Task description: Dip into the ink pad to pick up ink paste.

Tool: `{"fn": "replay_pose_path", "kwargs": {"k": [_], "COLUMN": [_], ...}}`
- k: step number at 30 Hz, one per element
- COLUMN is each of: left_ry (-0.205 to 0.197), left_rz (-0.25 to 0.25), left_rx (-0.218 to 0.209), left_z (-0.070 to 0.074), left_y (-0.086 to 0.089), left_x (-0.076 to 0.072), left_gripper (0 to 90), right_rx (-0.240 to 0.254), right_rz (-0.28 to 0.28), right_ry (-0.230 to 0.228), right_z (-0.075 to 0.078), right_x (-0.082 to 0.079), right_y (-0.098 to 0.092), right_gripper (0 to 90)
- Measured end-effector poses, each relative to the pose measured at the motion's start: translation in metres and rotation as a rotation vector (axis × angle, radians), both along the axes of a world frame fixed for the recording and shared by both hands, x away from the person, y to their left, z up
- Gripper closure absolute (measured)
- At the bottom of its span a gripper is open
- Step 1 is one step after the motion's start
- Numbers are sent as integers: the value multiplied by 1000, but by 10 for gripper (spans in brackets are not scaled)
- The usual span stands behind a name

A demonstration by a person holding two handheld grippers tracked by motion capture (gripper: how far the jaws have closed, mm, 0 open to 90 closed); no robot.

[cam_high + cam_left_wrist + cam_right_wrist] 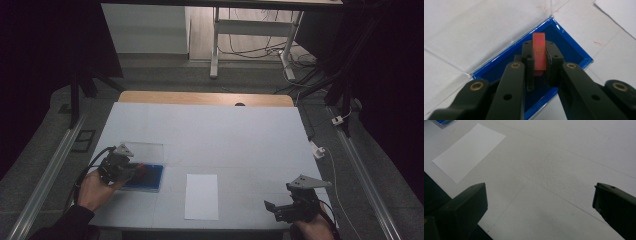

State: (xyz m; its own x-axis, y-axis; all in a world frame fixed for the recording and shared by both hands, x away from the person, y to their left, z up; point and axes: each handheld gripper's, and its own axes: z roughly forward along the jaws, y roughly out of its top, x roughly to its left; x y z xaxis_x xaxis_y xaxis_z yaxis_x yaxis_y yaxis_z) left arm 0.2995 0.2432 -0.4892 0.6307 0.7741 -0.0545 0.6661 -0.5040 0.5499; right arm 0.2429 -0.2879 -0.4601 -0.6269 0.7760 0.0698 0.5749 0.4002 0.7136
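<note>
- The left gripper (539,67) pinches a thin red card (539,51) on edge between its jaws, at the near left of the table (225,135).
- The card hangs upright just above a blue tray (571,47), whose clear lid (145,151) lies open flat on the far side.
- The right gripper (282,206) hovers at the near right with its jaws spread wide and nothing between them.
- A white sheet (201,196) lies flat between the two grippers, just right of the tray.
</note>
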Motion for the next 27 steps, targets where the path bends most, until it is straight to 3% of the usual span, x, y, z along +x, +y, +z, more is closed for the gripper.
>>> {"fn": "replay_pose_path", "kwargs": {"k": [13, 17, 27], "left_ry": [3, -13, -37], "left_rz": [-14, -25, -14], "left_rx": [4, 11, -41], "left_z": [-7, -8, -15], "left_y": [1, 1, 6], "left_x": [1, -1, -5], "left_gripper": [799, 801, 806], "right_rx": [-1, 0, -7], "right_rz": [1, 2, 9], "right_ry": [-2, -2, -2], "right_z": [0, 0, 0], "right_x": [0, 0, 1], "right_y": [1, 1, 2], "right_gripper": [0, 0, 0]}}
